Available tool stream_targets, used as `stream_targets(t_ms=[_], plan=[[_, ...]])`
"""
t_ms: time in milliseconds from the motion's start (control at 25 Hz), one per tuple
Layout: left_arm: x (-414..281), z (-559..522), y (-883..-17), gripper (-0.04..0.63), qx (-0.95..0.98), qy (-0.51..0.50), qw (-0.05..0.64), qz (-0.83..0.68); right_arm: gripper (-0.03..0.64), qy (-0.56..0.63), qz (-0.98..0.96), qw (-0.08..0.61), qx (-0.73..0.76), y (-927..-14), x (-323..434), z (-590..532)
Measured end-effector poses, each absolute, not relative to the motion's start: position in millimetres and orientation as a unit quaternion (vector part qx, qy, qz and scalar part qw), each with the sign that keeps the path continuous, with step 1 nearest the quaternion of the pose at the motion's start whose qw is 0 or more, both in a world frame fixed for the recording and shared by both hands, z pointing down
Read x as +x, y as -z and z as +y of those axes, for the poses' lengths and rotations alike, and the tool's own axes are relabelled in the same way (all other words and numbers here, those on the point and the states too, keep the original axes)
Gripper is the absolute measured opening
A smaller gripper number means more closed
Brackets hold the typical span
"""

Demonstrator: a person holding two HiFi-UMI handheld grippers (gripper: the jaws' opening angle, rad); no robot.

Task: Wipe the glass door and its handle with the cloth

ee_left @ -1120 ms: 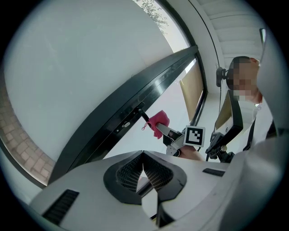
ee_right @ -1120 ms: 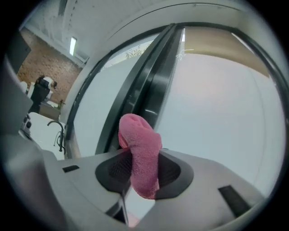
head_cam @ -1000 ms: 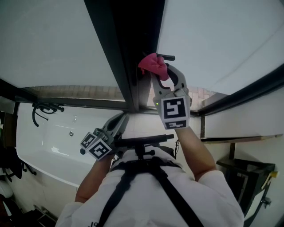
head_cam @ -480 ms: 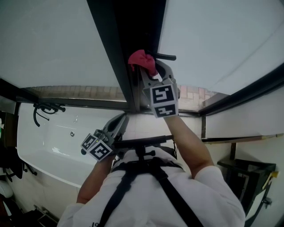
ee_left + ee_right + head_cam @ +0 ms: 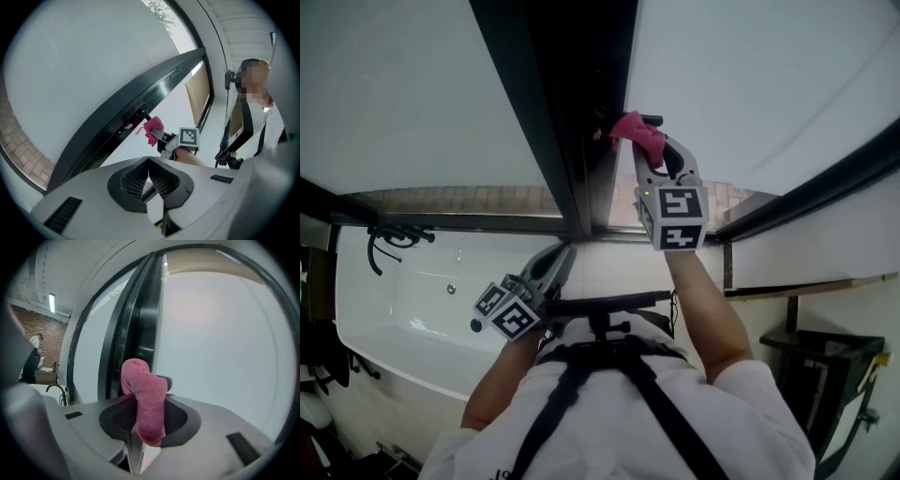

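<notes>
Head view: my right claw (image 5: pixel 645 148), clamped on the fluffy pink cloth (image 5: pixel 635 130), just slid back right onto the black door handle (image 5: pixel 652 119), so handle-wiping's underway. Meanwhile my left claw (image 5: pixel 557 262) hangs shut, empty.

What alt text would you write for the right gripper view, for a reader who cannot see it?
The right gripper is shut on a pink cloth, raised in front of the dark handle of a glass door. Pale glass fills the right side; the door's dark frame runs up the middle.
</notes>
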State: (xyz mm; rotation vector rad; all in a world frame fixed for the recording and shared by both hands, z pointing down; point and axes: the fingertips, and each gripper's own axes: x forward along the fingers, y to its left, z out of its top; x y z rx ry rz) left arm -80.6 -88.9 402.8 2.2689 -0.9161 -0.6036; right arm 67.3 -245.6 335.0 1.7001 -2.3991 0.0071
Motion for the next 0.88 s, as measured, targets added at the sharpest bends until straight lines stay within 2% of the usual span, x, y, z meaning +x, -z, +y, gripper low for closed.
stream_targets(t_ms=[240,520,880], plan=[[-74,-92,-402,-0.006,0.863,0.222,0.303,-0.337,0.129,-0.026,-0.783,0.085,0.615,-338,108,-247],[-76,-92,-404,-0.006,0.861,0.221,0.304,-0.343,0.13,-0.143,-0.761,0.009,0.633,-355,153,-244],[-78,-89,-406,-0.006,0.859,0.216,0.31,-0.346,0.13,-0.248,-0.81,0.014,0.531,-392,71,-247]])
